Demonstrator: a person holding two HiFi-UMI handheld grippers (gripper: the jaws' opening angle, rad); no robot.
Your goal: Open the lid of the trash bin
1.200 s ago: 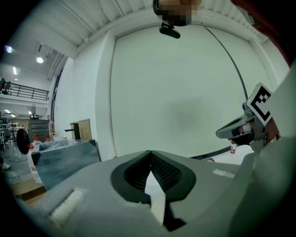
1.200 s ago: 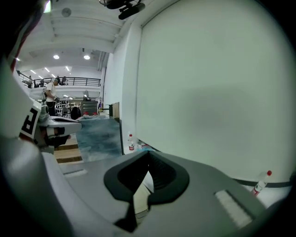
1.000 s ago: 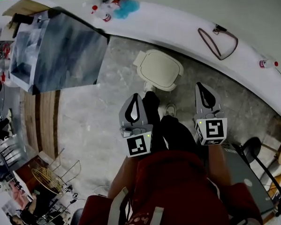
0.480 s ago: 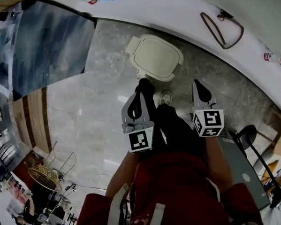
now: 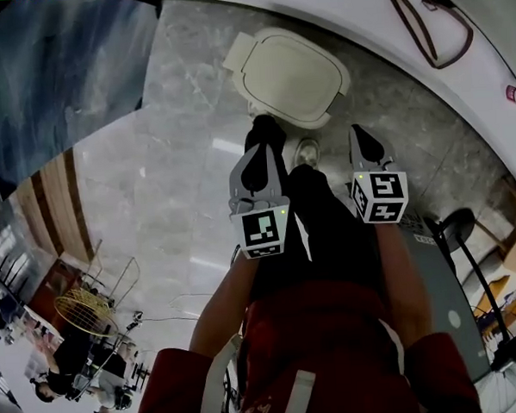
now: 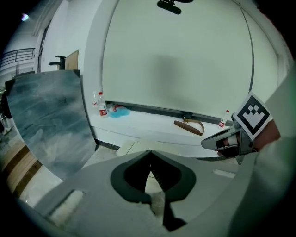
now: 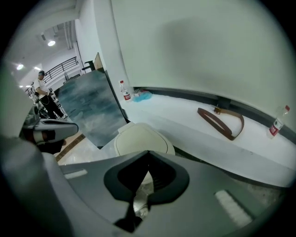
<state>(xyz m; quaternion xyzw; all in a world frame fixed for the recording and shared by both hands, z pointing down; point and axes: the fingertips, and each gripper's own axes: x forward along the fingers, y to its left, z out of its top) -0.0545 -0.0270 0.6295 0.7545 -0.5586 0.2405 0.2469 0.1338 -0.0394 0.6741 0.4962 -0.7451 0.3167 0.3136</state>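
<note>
Trash bin (image 5: 290, 74), cream, lid down, sits on the floor at upper centre of head view; lid looks light, stiff, smooth plastic, best hooked under its rim; left gripper (image 5: 257, 154) and right gripper (image 5: 360, 137) both closed, empty.

1. The trash bin lid (image 5: 290, 74) looks like cream plastic, smooth with a dull sheen.
2. The floor (image 5: 178, 162) is grey veined stone, polished glossy enough to catch streaks of light.
3. The left hand-held gripper (image 6: 150, 155) and the right hand-held gripper (image 7: 148, 153) have matt grey plastic shells with darker, ribbed inner pads.
4. The belt (image 7: 222, 121) looks like smooth brown leather.
5. The ledge (image 7: 185, 125) is smooth, matt white.
6. The leaning panel (image 6: 46, 120) has a blue-grey marbled, faintly glossy face.
</note>
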